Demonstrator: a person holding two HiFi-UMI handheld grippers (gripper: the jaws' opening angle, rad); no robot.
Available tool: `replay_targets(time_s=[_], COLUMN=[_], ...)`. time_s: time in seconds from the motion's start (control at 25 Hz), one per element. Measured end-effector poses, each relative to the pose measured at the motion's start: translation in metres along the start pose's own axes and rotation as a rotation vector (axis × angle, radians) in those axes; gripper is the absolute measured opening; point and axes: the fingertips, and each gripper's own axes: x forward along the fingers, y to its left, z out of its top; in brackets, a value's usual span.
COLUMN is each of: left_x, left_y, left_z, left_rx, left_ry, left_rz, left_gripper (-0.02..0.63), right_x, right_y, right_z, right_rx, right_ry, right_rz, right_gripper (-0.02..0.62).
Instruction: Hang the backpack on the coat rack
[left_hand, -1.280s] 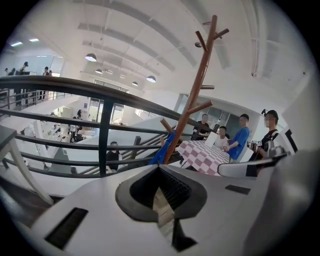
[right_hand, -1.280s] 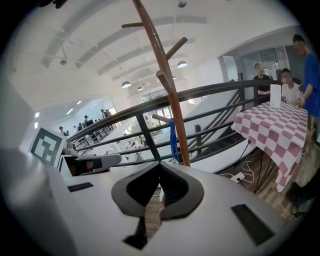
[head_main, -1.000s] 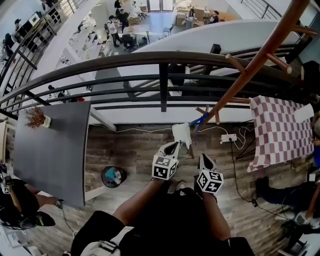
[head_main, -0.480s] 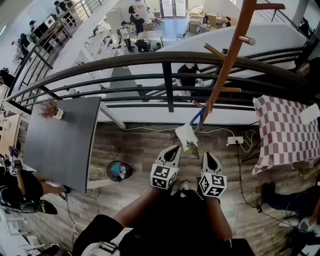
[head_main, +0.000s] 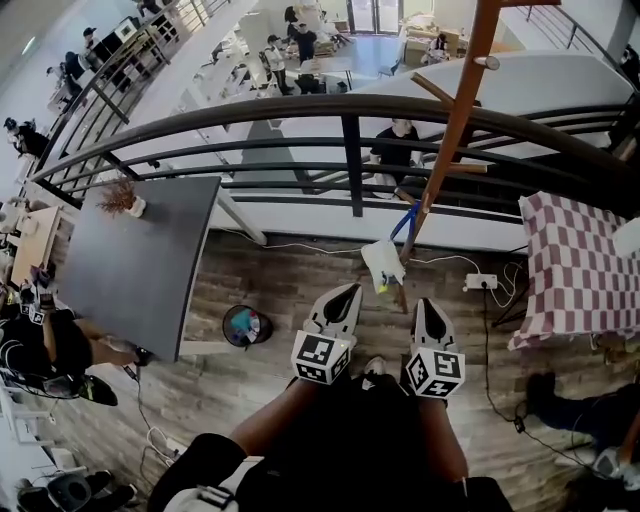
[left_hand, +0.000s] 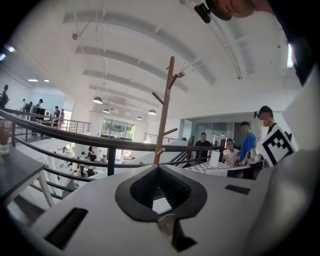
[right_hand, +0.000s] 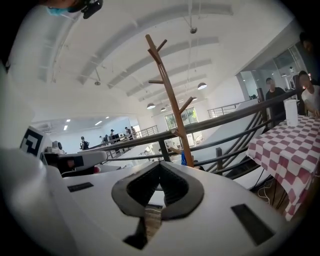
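Observation:
A white backpack (head_main: 380, 265) with blue straps (head_main: 405, 222) sits on the wood floor against the foot of the wooden coat rack (head_main: 450, 130). In the head view my left gripper (head_main: 349, 291) is just short of the bag on its left, and my right gripper (head_main: 424, 304) is just to its right. Both are shut with nothing between the jaws. The left gripper view shows the rack (left_hand: 164, 115) beyond the left gripper (left_hand: 159, 167). Beyond the right gripper (right_hand: 160, 164) rises the rack (right_hand: 170, 95), with a blue strap (right_hand: 184, 159) at its foot.
A dark metal railing (head_main: 350, 115) runs behind the rack above a lower floor. A grey table (head_main: 130, 260) with a small plant (head_main: 122, 197) stands left, a checkered table (head_main: 575, 265) right. A round bin (head_main: 243, 325) and a power strip (head_main: 480, 282) lie on the floor. People sit at both sides.
The head view has swung, so the rack now looks more upright and the grey table sits further right. Both grippers stay shut and close to the bag.

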Motion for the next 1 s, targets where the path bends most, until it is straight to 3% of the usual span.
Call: replay_targets(time_s=[0.24, 0.48, 1.0], left_x=[-0.008, -0.008, -0.014], left_y=[-0.006, 0.012, 0.036], left_z=[0.031, 0.039, 0.038], left_rx=[0.014, 0.014, -0.007], left_ry=[-0.071, -0.095, -0.085], left_rz=[-0.041, -0.042, -0.074], left_gripper=[0.006, 0.006, 0.006], right_x=[-0.015, -0.01, -0.007], right_y=[0.017, 0.026, 0.043], right_z=[0.029, 0.03, 0.025], right_rx=[-0.029, -0.035, -0.003], right_ry=[-0.079, -0.081, -0.097], right_rz=[0.021, 0.004, -0.01], right_gripper=[0.012, 0.012, 0.012])
